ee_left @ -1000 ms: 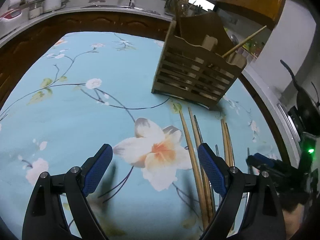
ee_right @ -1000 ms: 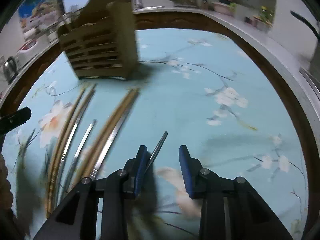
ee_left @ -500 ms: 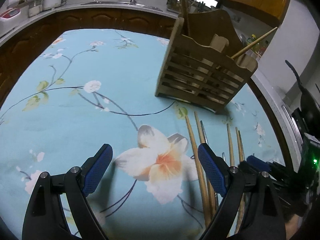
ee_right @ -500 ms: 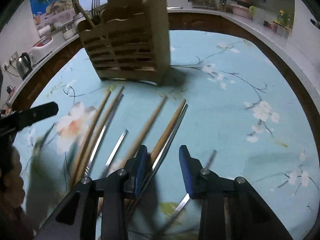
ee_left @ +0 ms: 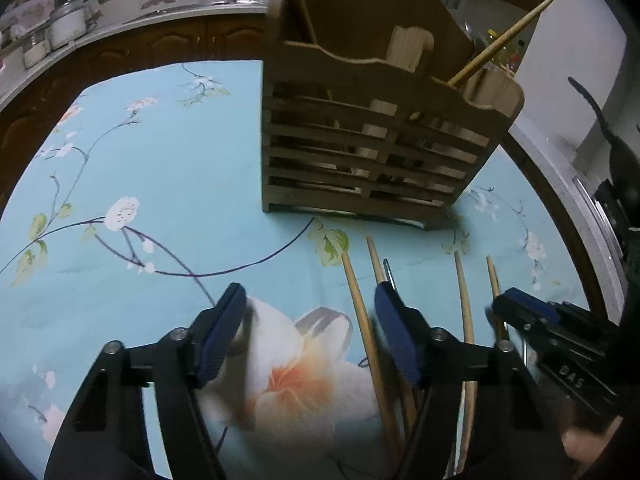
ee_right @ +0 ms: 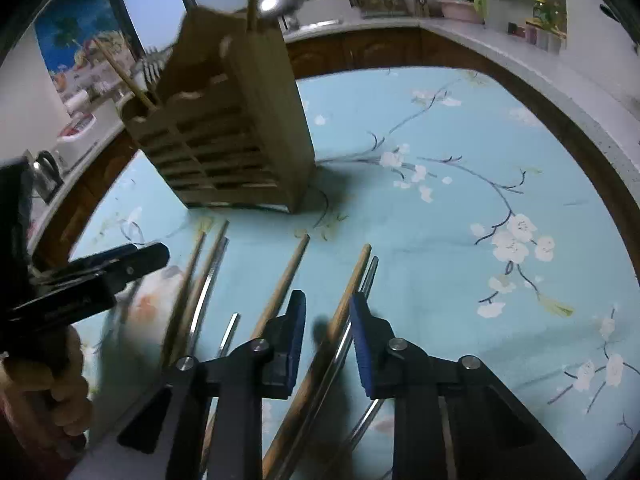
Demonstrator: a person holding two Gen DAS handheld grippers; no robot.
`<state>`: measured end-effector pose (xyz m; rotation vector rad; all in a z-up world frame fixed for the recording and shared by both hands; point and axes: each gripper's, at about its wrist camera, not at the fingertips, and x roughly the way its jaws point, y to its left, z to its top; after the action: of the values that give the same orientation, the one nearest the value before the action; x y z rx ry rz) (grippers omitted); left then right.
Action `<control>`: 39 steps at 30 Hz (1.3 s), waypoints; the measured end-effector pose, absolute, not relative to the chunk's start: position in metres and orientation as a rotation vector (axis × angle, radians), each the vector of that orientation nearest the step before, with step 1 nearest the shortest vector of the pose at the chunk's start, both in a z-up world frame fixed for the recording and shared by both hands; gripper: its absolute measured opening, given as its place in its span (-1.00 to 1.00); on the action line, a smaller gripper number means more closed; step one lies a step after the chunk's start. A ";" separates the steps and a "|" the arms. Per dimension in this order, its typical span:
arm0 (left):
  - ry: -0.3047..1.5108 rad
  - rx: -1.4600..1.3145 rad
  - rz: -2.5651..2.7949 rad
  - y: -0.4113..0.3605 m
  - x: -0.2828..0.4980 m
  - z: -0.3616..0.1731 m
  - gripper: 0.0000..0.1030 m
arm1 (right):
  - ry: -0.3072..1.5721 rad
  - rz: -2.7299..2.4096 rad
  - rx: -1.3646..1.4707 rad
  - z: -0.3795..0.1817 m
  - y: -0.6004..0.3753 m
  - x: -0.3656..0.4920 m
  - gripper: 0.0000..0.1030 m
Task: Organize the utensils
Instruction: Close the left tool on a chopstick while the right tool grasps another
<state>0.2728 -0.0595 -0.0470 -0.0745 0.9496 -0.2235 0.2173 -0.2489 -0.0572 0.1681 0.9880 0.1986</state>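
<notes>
A slatted wooden utensil holder [ee_left: 372, 136] stands on the floral blue tablecloth [ee_left: 160, 184]; it also shows in the right wrist view [ee_right: 236, 140], with chopsticks sticking out of it. Several wooden chopsticks [ee_left: 362, 320] and metal ones lie on the cloth in front of it. My left gripper [ee_left: 312, 328] is open and empty, just left of one chopstick. My right gripper [ee_right: 326, 328] is open, its blue pads either side of a wooden chopstick [ee_right: 344, 304] and a metal one [ee_right: 366, 284], not closed on them.
A dark wood counter with a sink, jars and bottles [ee_left: 68, 28] curves around the table's far side. A kettle [ee_right: 46, 172] stands at the left. The right gripper [ee_left: 532, 312] shows beside my left one. The cloth to the right has only its flower print [ee_right: 516, 240].
Both grippers have moved closer to the holder. The right gripper has swung over the lying chopsticks, now straddling a wooden and a metal one. The left jaws have narrowed somewhat.
</notes>
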 end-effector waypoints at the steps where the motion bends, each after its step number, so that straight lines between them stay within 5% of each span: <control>1: 0.955 -0.070 -0.225 -0.061 0.275 -0.049 0.11 | 0.995 0.198 0.170 -0.060 -0.249 0.220 -0.63; 4: 0.987 -0.054 -0.246 -0.067 0.282 -0.057 -0.15 | 0.992 0.190 0.156 -0.061 -0.248 0.227 -0.63; 12: 0.973 0.040 -0.249 -0.085 0.290 -0.060 -0.18 | 1.004 0.175 0.176 -0.066 -0.255 0.242 -0.65; 14: 0.969 0.063 -0.253 -0.085 0.289 -0.060 -0.24 | 0.985 0.153 0.161 -0.062 -0.255 0.239 -0.78; 22: 0.972 0.077 -0.274 -0.079 0.279 -0.060 -0.65 | 0.984 0.193 0.187 -0.054 -0.255 0.234 -0.77; 34: 0.988 0.068 -0.289 -0.077 0.280 -0.059 -0.66 | 1.018 0.209 0.133 -0.066 -0.213 0.258 -0.76; 39: 0.969 0.075 -0.300 -0.075 0.276 -0.058 -0.89 | 1.014 0.219 0.155 -0.065 -0.218 0.260 -0.82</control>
<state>0.2761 -0.0749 -0.0584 0.0748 0.9692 -0.3003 0.2595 -0.2177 -0.0650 0.1547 1.0139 0.2193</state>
